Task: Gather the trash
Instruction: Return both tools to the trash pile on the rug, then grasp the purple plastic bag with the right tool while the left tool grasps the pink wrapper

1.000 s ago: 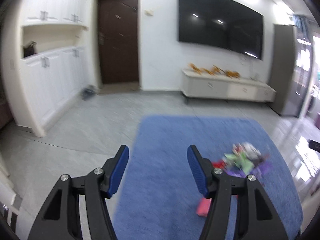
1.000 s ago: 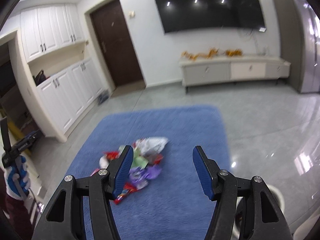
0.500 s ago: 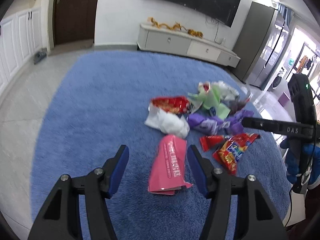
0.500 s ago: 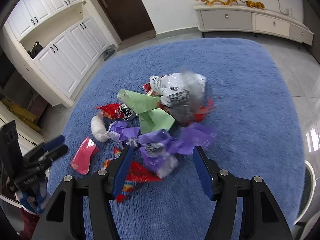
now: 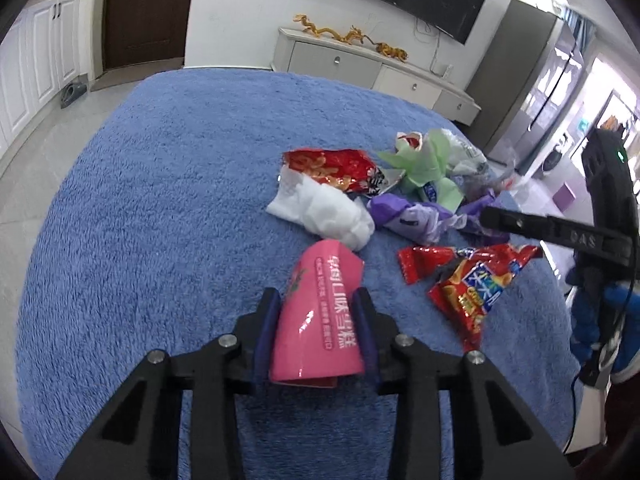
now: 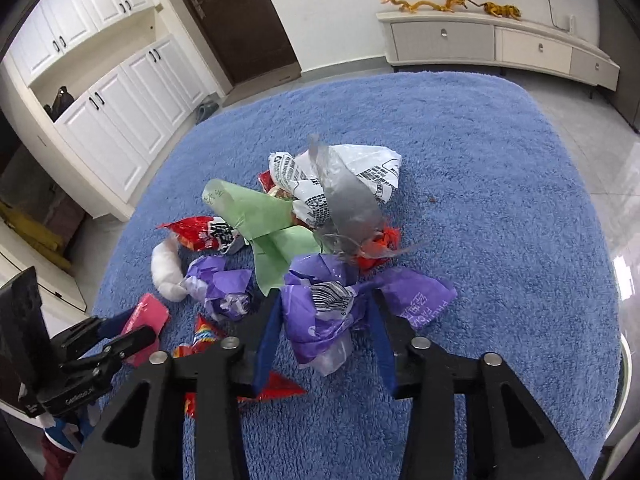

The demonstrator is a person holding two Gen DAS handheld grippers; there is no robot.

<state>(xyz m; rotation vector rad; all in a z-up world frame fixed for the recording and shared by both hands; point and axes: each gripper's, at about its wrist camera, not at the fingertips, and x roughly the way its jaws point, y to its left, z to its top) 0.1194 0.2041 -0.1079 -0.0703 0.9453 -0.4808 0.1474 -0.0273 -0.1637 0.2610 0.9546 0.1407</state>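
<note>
A heap of trash lies on a blue rug (image 5: 160,208). My left gripper (image 5: 318,312) is shut on a pink packet (image 5: 320,312), which also shows in the right wrist view (image 6: 146,318). My right gripper (image 6: 324,316) is shut on a crumpled purple wrapper (image 6: 328,312). In the heap are a white tissue wad (image 5: 324,210), a red snack bag (image 5: 332,168), green paper (image 6: 268,224), a white and grey printed bag (image 6: 340,184), a second purple wrapper (image 6: 224,284) and a red and blue chip bag (image 5: 468,284).
The rug lies on a grey tiled floor (image 6: 592,152). A white TV cabinet (image 5: 376,72) and a dark door (image 5: 144,12) stand at the far wall. White cupboards (image 6: 116,108) line the left side. A white round rim (image 6: 624,392) shows at the rug's right edge.
Both grippers have come down closer to the heap and closed: the left onto the pink packet, the right onto the purple wrapper. Half a second ago both were open.
</note>
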